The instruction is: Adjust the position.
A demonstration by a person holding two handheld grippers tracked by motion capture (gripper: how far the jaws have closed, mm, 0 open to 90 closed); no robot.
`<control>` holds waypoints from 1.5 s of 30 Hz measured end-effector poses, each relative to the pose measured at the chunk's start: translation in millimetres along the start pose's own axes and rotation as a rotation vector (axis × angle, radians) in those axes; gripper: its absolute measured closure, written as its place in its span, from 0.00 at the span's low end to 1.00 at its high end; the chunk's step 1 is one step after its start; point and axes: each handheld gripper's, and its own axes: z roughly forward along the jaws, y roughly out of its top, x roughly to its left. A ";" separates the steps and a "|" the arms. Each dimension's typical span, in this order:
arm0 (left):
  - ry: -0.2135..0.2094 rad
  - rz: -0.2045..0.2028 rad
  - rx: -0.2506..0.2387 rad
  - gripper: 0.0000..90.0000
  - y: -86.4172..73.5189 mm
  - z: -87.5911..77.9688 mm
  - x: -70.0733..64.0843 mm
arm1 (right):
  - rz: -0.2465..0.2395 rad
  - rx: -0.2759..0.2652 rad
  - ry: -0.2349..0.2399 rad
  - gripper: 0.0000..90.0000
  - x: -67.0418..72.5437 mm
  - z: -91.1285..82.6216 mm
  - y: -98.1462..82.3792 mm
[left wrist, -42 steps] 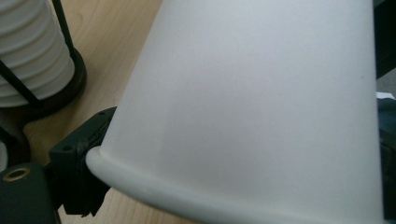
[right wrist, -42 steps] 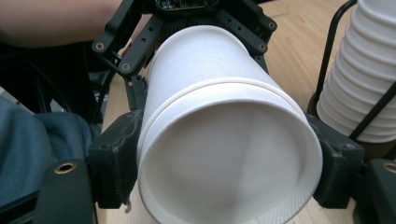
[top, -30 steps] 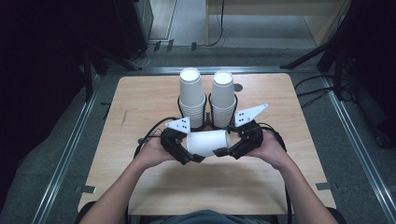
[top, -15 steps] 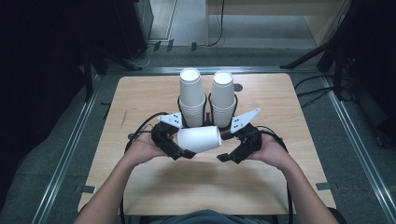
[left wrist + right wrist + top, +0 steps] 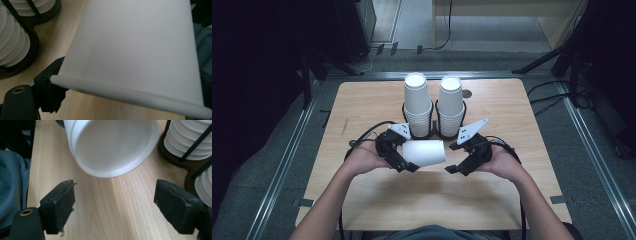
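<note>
A white paper cup (image 5: pixel 424 152) lies on its side just above the wooden table (image 5: pixel 362 105), in front of the cup holder. My left gripper (image 5: pixel 404 161) is shut on it near its rolled rim; in the left gripper view the cup (image 5: pixel 135 45) spans the gap between the jaws of the left gripper (image 5: pixel 130 80). My right gripper (image 5: pixel 454 157) stands open a short way to the cup's right, touching nothing. In the right gripper view the cup's recessed base (image 5: pixel 112 145) faces the right gripper (image 5: pixel 117 202), beyond its parted pads (image 5: pixel 60 205).
Two tall stacks of white cups (image 5: pixel 418 102) (image 5: pixel 450 102) stand in a black wire holder (image 5: pixel 434 134) at mid-table, just behind both grippers. Cables loop from each gripper across the wood. Dark equipment and metal rails surround the table.
The right gripper, which was at the cup's base a second ago, has let go and now stands open, apart from it. The left gripper has carried the cup slightly left.
</note>
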 end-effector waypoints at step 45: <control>0.006 0.075 0.194 0.09 28.6 46.1 -5.6 | -0.140 0.093 0.004 0.23 8.2 38.2 15.5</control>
